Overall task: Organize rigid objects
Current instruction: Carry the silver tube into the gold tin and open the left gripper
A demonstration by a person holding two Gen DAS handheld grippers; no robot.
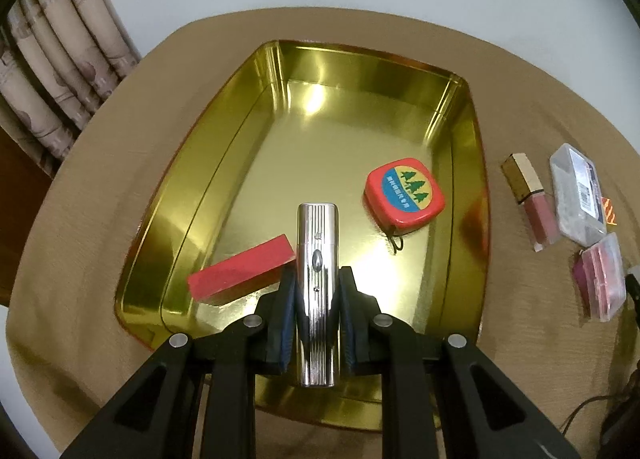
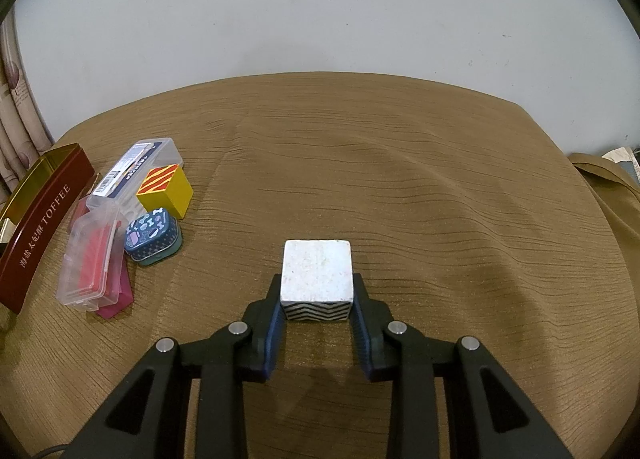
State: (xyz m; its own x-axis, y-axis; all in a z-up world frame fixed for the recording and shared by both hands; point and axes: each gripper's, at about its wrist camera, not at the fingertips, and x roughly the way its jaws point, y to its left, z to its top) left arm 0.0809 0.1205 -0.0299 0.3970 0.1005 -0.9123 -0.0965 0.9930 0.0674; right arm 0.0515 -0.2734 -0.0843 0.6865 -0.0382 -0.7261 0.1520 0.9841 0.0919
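My left gripper (image 1: 318, 279) is shut on a ribbed silver metal case (image 1: 318, 259) and holds it over the near part of a gold tin tray (image 1: 224, 163). In the tray lie a red block (image 1: 240, 273) at the near left and a red square tape measure (image 1: 404, 193) at the right. My right gripper (image 2: 317, 291) is shut on a white cube with a black zigzag side (image 2: 317, 277), low over the brown tablecloth. The tray's dark red outer wall (image 2: 40, 215), marked TOFFEE, shows at the far left of the right wrist view.
Right of the tray lie a lip gloss tube (image 1: 528, 199), a clear plastic case (image 1: 578, 191) and a clear box with red contents (image 1: 604, 277). The right wrist view also shows a yellow block with red stripes (image 2: 166, 191) and a small blue patterned tin (image 2: 154, 237). A cable (image 1: 584, 411) lies at the near right.
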